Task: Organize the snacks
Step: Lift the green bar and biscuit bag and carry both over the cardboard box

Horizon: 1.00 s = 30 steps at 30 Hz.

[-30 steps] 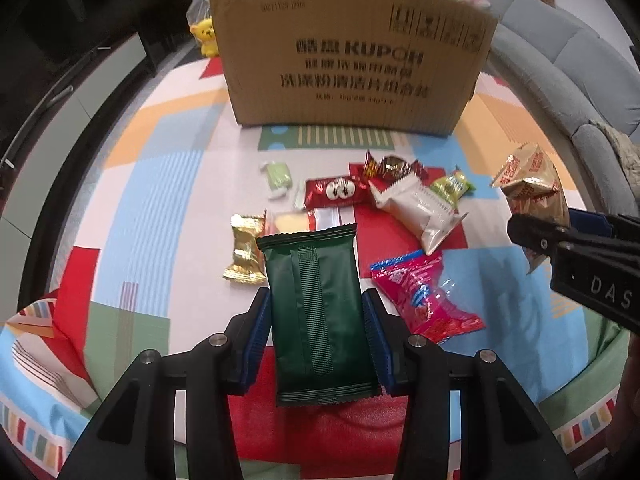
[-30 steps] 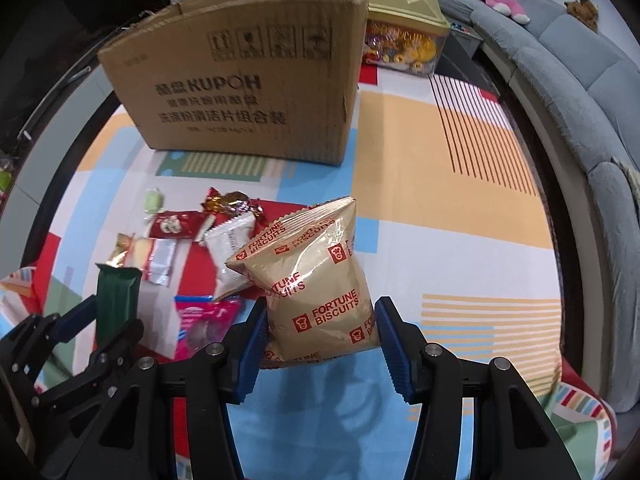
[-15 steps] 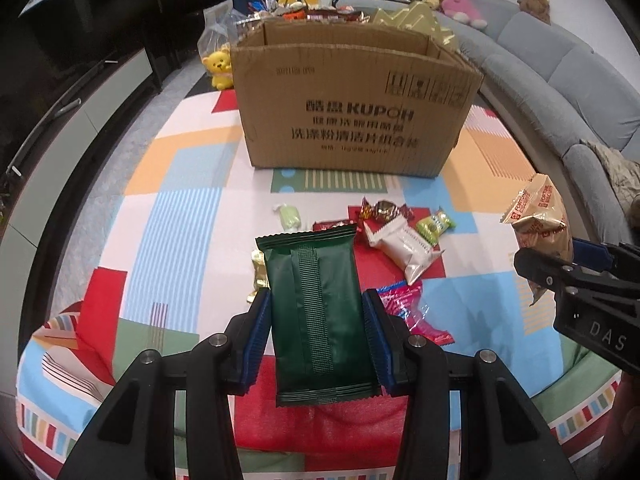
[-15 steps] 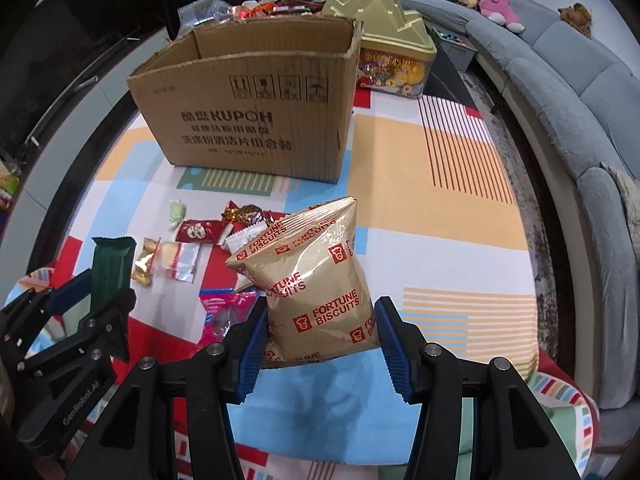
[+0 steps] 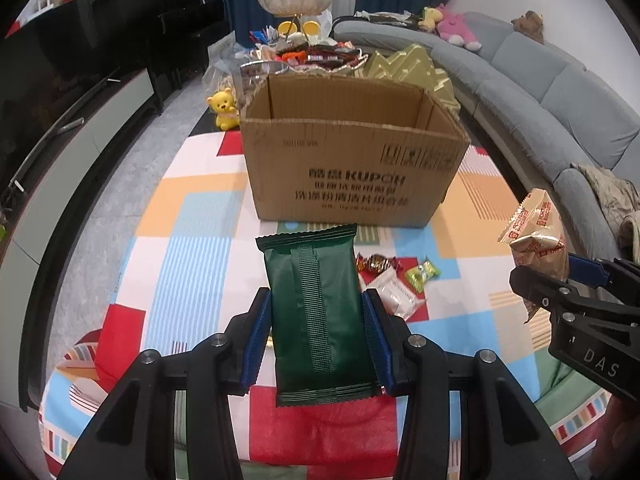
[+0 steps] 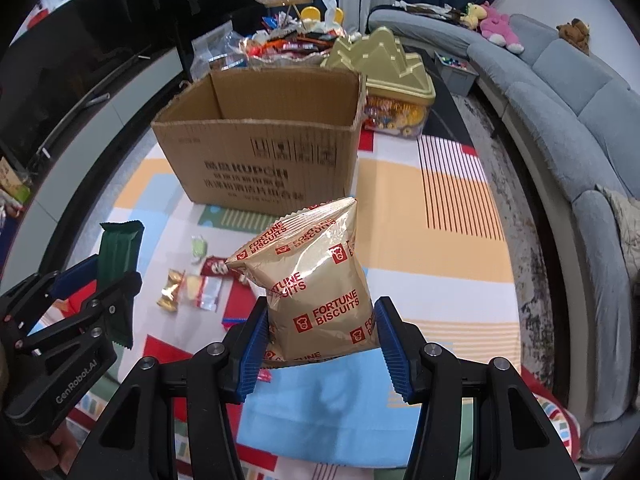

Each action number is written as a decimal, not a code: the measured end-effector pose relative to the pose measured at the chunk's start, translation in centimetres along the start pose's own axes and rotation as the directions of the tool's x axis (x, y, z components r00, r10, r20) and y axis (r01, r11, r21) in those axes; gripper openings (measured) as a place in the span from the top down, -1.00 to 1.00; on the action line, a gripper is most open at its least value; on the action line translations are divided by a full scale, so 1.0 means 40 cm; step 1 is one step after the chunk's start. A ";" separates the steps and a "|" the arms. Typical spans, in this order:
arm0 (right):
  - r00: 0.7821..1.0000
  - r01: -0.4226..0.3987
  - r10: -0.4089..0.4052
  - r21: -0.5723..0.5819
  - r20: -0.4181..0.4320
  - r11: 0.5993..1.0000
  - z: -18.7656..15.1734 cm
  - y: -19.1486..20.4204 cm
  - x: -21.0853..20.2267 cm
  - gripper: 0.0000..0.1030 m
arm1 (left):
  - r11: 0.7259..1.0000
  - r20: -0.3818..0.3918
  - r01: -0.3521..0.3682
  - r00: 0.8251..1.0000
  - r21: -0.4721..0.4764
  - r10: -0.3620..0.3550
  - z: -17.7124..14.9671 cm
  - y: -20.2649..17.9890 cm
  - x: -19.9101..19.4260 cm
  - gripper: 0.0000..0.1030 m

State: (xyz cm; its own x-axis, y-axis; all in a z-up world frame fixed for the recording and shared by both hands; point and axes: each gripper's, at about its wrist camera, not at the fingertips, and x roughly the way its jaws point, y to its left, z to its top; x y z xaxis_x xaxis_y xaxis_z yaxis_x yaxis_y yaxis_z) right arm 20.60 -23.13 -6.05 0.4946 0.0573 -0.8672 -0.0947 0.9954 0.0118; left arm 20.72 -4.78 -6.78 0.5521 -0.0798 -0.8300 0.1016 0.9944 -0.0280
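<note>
- Left gripper [image 5: 316, 336]: jaws clamped partway on the dark green packet [image 5: 316, 308], blue pads pressed to its long side edges; packet upright, top seal above the jaws, bottom seal below them.
- Right gripper [image 6: 320, 344]: jaws closed partway on the gold biscuit bag [image 6: 316, 292], pads pinching its lower sides, bag bulging up and out of the jaws.
- Both held off the patchwork-covered surface [image 5: 192, 224], on the near side of the open cardboard box [image 5: 352, 172].
- Loose small snacks [image 5: 396, 280] lying on the surface between the box and the grippers.
- Gold tin [image 6: 384, 68] just beside the box, to its right.
</note>
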 end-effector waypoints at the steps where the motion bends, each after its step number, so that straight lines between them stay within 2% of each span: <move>1: 1.000 -0.001 0.001 0.000 0.004 1.000 0.005 0.000 -0.004 -0.04 | 1.000 0.005 0.001 1.000 0.000 -0.001 0.006 0.001 -0.005 0.13; 8: 0.999 -0.006 0.006 0.002 0.043 1.000 0.049 0.002 -0.036 -0.04 | 1.000 0.046 0.008 0.999 0.012 -0.008 0.064 0.003 -0.038 0.13; 17: 0.994 -0.006 0.006 -0.008 0.109 1.000 0.145 0.002 -0.068 -0.04 | 0.999 0.095 0.025 0.995 0.033 -0.028 0.175 0.004 -0.063 0.13; 30: 0.989 -0.006 0.008 -0.016 0.149 1.000 0.268 0.006 -0.048 -0.04 | 0.999 0.136 0.024 0.990 0.046 -0.030 0.329 0.015 -0.038 0.13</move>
State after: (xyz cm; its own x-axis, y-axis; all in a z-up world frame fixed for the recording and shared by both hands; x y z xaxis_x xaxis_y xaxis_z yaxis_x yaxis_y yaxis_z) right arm 28.89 -22.17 0.93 0.6171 0.0763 -0.7832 -0.1115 0.9937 0.0090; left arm 30.81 -4.96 1.80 0.6562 -0.1183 -0.7452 0.1525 0.9880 -0.0226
